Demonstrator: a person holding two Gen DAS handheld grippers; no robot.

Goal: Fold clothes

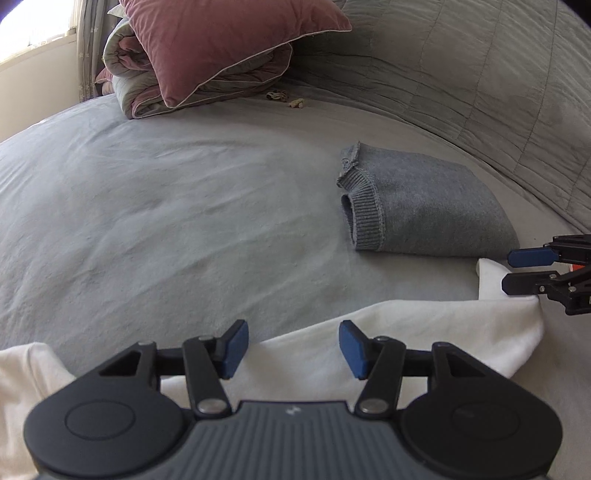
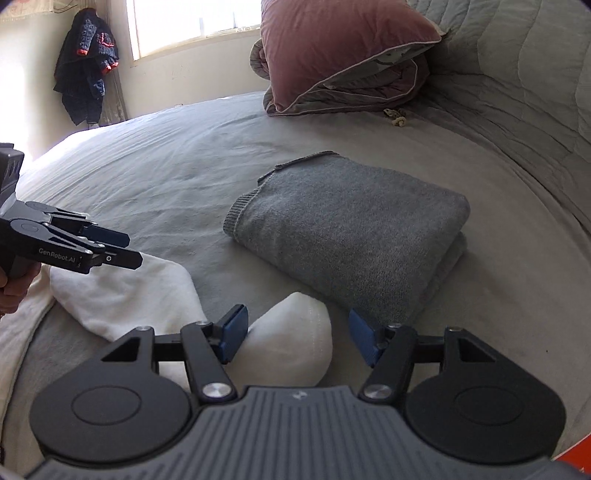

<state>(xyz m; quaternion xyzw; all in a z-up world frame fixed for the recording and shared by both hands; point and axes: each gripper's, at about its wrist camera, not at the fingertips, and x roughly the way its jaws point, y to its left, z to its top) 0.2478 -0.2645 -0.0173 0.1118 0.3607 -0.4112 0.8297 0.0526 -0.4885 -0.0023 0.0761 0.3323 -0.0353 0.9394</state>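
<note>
Nearest the left wrist camera, the left gripper (image 1: 291, 347) has its blue-padded fingers spread wide, nothing between them, hovering over the edge of a white garment (image 1: 424, 332) that lies rumpled on the grey bedsheet (image 1: 166, 221). The right gripper (image 2: 295, 338) is likewise spread apart, its left pad just beside a rounded fold of the same white garment (image 2: 291, 332), its right pad near the corner of a folded grey sweater (image 2: 351, 229). In the left view the right gripper (image 1: 511, 269) shows at the right edge, fingers parted, the lower one at the white cloth. The sweater (image 1: 424, 206) sits beyond the white garment, ribbed cuff facing left. Farther back, a pink pillow (image 2: 343, 48) rests on a rolled quilt (image 1: 136, 74), beside a grey quilted headboard (image 2: 517, 92). A dark jacket (image 2: 86, 70) hangs by the window (image 2: 192, 22).
</note>
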